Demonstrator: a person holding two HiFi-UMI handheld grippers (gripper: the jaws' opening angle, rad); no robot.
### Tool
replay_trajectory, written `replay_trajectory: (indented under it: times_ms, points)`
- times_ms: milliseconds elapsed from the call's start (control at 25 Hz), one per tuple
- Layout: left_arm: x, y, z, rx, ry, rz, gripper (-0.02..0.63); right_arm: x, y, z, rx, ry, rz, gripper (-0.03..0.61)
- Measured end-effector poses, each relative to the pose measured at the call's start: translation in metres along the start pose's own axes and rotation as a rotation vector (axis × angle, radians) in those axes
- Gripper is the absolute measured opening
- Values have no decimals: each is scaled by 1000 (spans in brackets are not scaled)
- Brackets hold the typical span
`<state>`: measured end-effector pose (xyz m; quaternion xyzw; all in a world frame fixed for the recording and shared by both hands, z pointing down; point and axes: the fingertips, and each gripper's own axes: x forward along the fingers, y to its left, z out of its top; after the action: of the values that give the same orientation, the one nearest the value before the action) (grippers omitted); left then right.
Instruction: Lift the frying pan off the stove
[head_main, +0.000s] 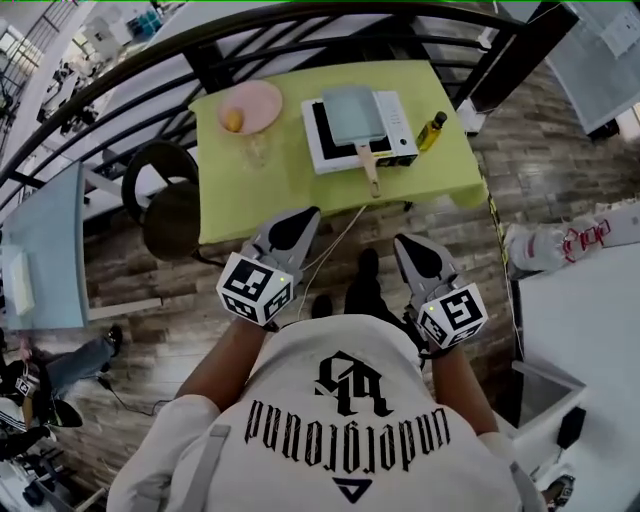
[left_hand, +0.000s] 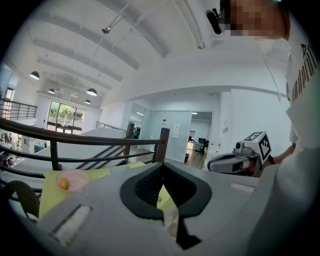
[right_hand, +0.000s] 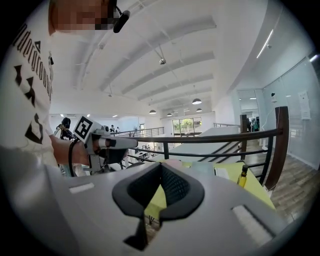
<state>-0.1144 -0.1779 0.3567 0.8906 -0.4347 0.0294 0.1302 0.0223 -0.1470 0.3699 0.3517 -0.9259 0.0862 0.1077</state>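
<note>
Closest in, the person's white shirt (head_main: 330, 420) fills the bottom of the head view, with both arms reaching forward. The left gripper (head_main: 303, 216) and the right gripper (head_main: 404, 244) hang side by side over the wooden floor (head_main: 250, 330), both short of the table's near edge. Each gripper view shows its jaws pressed together with nothing between them. Black shoes (head_main: 365, 285) show between the two grippers.

Past them stands a table (head_main: 250, 200) under a green cloth. On it, slightly right of centre, sits a white stove (head_main: 400, 125). The frying pan (head_main: 353, 112), square and pale grey, rests on top of the stove, and its wooden handle (head_main: 370, 172) sticks out over the stove's near edge toward the person. Neither gripper touches it.

A small bottle (head_main: 432, 130) of yellow liquid stands just right of the stove. To the left, well apart from the stove, a pink plate (head_main: 262, 100) holds a yellow fruit (head_main: 233, 121). A black chair (head_main: 160, 195) stands at the table's left end. A dark curved railing (head_main: 300, 25) runs behind the table.
</note>
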Motion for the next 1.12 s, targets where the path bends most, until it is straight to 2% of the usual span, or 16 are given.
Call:
replay_trajectory:
  times_ms: [160,440,640,800,920,1120]
  points:
    - [26,14,1,-9,15,36,8,24,-27,2,-9,30,65,2]
    - [90,40,-6,-73,50,71,8,72,-83,-10,5,107,186,2]
    - [130,61,-17,-149,64,105,8,105,-115,-35,36,186,282,2]
    - [157,74,-30,-254,70,103,8,124,-131,-54,75,235,351,3]
    - [174,83,-48,-299,97,107,8,134,-141,-72,114,277,391,8]
    - [198,96,-85,-390,159,103,9,145,-153,-99,193,344,460,51]
